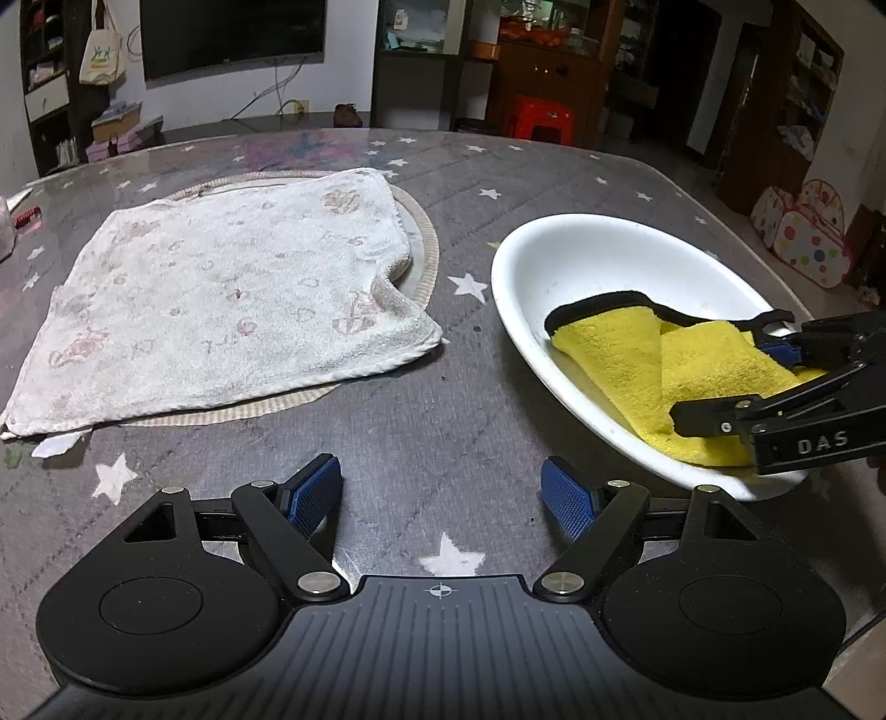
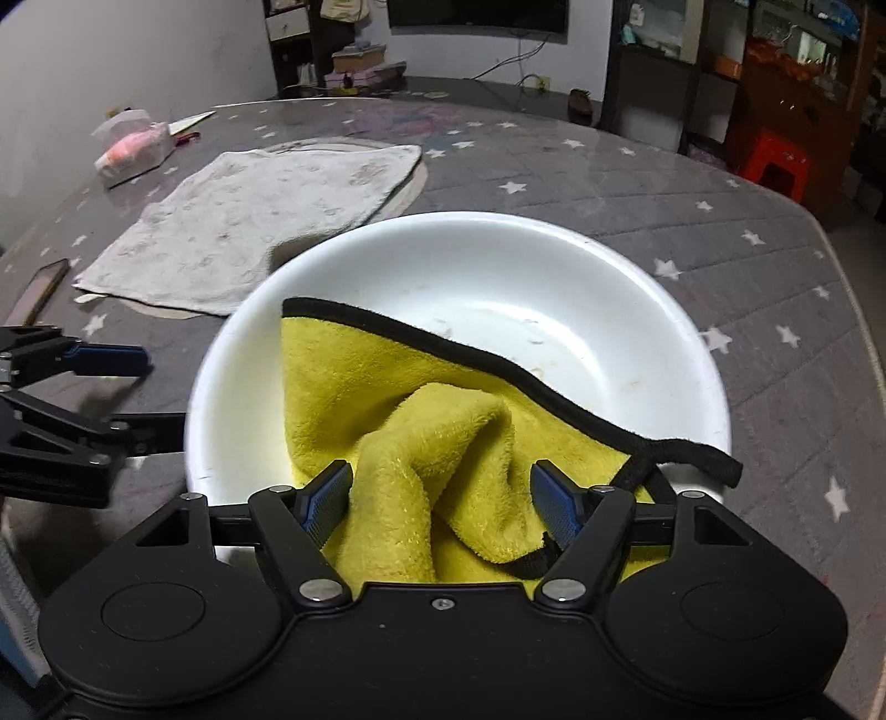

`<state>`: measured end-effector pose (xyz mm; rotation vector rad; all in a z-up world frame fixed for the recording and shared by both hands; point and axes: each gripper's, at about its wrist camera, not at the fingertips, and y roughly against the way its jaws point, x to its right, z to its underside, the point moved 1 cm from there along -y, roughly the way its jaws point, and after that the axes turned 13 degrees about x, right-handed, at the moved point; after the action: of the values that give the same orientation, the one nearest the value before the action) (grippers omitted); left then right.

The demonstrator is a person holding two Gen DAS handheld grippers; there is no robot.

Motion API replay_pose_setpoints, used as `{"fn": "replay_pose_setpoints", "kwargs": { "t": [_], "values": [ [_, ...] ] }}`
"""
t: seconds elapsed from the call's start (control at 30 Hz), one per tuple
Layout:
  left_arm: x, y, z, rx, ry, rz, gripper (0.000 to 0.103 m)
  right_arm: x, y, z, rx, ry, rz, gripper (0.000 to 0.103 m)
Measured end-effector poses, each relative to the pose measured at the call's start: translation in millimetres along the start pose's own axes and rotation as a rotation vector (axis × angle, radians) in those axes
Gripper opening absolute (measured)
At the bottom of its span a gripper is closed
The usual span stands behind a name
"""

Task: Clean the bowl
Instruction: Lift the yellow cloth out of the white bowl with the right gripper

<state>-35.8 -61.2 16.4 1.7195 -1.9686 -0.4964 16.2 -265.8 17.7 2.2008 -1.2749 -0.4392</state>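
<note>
My right gripper (image 2: 441, 501) is squeezing the yellow cloth (image 2: 387, 387) in the bowl (image 2: 554, 260); only the left view is showing my left gripper (image 1: 441, 495) hanging open.

This is a home. A TV (image 1: 232, 33) hangs on the wall, a bag (image 1: 101, 52) hangs by full shelves (image 1: 47, 66), and a red stool (image 1: 540, 116) and a spotty play tent (image 1: 808, 235) stand past the starry tabletop (image 1: 443, 387).
</note>
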Motion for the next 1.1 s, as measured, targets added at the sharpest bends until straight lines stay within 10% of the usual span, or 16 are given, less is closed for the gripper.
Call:
{"fn": "replay_pose_setpoints", "kwargs": {
  "t": [0.43,1.1],
  "values": [
    [1.2,7.6,-15.9,0.034,0.021,0.010,0.080,6.6,0.8,-1.2,0.099,0.018,0.071,0.035],
    [16.5,-5.9,-29.1,0.039,0.032,0.070,0.080,85.1,32.8,0.9,0.208,-0.052,0.338,0.033]
  ]
}}
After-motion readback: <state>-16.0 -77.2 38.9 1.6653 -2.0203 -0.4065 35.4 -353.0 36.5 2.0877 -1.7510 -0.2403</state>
